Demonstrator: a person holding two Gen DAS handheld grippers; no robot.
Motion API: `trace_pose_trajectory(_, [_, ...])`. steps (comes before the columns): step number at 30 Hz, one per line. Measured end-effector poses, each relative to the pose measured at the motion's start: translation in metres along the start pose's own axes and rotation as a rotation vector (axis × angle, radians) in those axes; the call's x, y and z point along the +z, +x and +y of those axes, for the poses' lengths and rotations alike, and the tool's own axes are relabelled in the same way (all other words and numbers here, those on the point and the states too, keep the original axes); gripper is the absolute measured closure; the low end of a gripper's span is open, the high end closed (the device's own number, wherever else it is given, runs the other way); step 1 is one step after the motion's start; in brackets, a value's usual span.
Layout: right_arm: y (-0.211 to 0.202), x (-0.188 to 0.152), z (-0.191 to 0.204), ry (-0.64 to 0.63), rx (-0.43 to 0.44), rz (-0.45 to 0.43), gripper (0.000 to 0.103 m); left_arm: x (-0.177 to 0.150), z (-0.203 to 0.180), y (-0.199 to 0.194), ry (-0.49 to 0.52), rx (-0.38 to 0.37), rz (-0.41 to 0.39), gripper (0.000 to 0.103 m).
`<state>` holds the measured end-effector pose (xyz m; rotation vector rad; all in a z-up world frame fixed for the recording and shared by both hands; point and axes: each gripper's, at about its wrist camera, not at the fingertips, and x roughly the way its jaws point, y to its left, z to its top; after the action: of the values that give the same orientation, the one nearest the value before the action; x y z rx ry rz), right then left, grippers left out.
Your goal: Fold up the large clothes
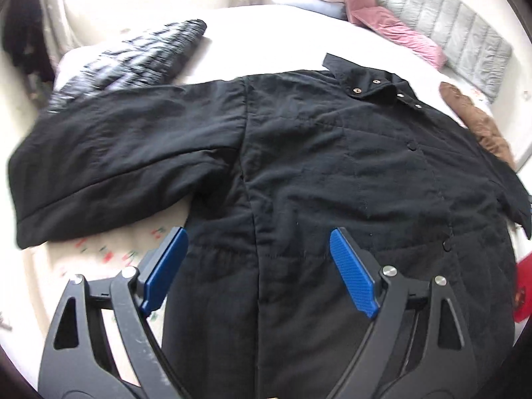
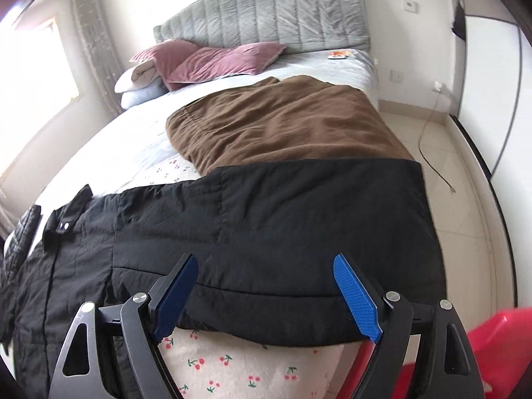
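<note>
A large black padded jacket (image 1: pixel 332 173) lies spread flat on the bed, front up, collar with metal snaps at the far side. Its left sleeve (image 1: pixel 116 163) stretches out to the left. My left gripper (image 1: pixel 257 242) is open and empty, hovering over the jacket's lower body. In the right wrist view the jacket's right sleeve (image 2: pixel 299 226) stretches to the right, its cuff at the bed's edge. My right gripper (image 2: pixel 264 266) is open and empty, just above the sleeve's lower hem.
A brown blanket (image 2: pixel 282 126) lies behind the sleeve. Pink pillows (image 2: pixel 212 61) and folded bedding sit by the grey headboard (image 2: pixel 266 13). A dark shiny quilted garment (image 1: pixel 133 56) lies at the far left. A red object (image 2: pixel 492 342) stands by the bed's edge. The sheet (image 2: pixel 232 365) has a cherry print.
</note>
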<state>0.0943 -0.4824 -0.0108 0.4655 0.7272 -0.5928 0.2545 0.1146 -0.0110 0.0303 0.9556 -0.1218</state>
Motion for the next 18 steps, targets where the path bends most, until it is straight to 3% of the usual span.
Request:
trace_pose_trajectory(2, [-0.006, -0.003, -0.007, 0.115, -0.021, 0.008, 0.017, -0.009, -0.010, -0.013, -0.027, 0.007, 0.011, 0.010])
trace_pose_trajectory(8, [0.009, -0.028, -0.041, 0.376, 0.003, 0.061, 0.017, -0.033, -0.031, -0.017, -0.105, -0.206, 0.052, 0.007])
trace_pose_trajectory(14, [0.035, -0.042, -0.075, 0.597, 0.048, 0.028, 0.017, -0.045, -0.045, -0.028, -0.060, -0.219, 0.034, 0.007])
trace_pose_trajectory(18, [0.045, -0.045, -0.086, 0.671, 0.092, -0.019, 0.018, -0.044, -0.046, -0.030, -0.070, -0.228, 0.043, 0.007])
